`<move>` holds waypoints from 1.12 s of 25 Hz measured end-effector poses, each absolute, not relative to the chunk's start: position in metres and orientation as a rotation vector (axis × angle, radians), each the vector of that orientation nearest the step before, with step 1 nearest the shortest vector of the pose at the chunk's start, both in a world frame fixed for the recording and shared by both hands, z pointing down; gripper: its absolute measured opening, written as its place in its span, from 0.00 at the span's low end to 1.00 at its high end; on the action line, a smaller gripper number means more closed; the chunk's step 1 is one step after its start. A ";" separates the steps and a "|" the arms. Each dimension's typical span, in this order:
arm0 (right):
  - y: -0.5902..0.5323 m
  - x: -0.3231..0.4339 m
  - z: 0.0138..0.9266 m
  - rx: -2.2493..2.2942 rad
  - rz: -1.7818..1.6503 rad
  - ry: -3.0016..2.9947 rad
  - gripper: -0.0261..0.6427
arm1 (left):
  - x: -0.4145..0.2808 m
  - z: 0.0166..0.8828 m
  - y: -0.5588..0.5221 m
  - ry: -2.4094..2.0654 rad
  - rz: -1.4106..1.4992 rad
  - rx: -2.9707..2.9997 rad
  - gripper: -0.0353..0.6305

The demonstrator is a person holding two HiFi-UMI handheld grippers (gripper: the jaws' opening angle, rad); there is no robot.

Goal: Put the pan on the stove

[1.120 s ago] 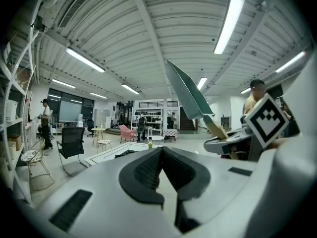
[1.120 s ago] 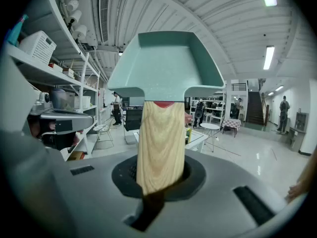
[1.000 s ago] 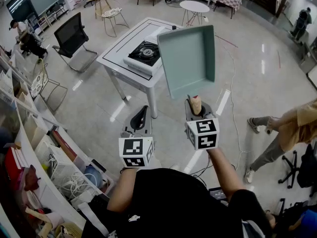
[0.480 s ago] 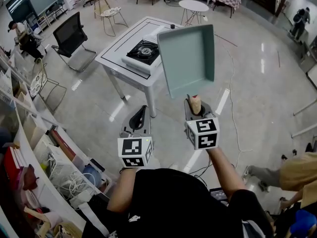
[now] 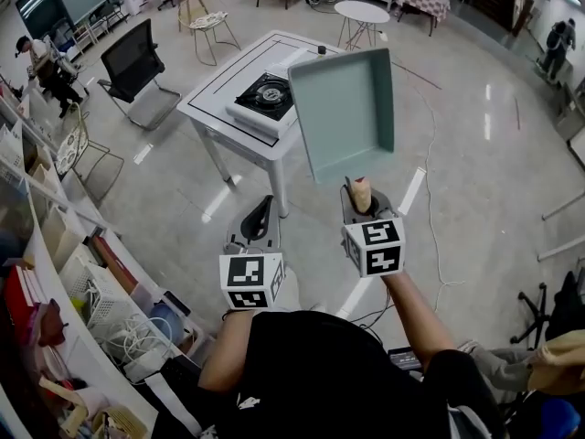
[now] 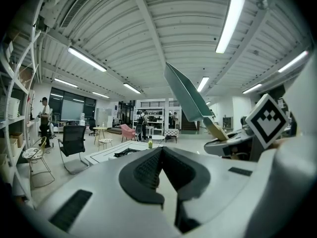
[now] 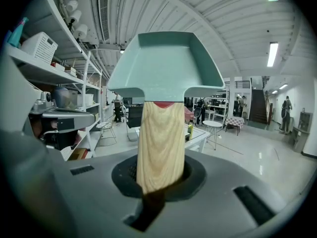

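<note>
A square teal pan with a wooden handle is held up in the air, tilted so that its inside faces me. My right gripper is shut on that handle; in the right gripper view the handle stands straight up out of the jaws with the pan above. A black gas stove sits on a white table ahead and to the left of the pan, a good way off. My left gripper hangs beside the right one, shut and with nothing in it.
A black office chair stands left of the table, and a round white table and a small stool behind it. Cluttered shelves line the left side. A cable runs over the glossy floor on the right.
A person walking on the right has moved down and nearly out of view. The pan and both grippers have stayed almost where they were.
</note>
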State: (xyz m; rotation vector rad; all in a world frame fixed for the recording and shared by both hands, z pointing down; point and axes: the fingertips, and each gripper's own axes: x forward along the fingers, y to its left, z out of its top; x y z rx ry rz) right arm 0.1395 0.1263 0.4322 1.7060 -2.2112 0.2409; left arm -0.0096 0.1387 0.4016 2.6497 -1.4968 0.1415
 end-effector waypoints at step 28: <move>-0.056 0.136 0.428 1.664 0.276 -2.236 0.07 | -0.008 0.401 -0.039 -1.541 0.186 2.612 0.07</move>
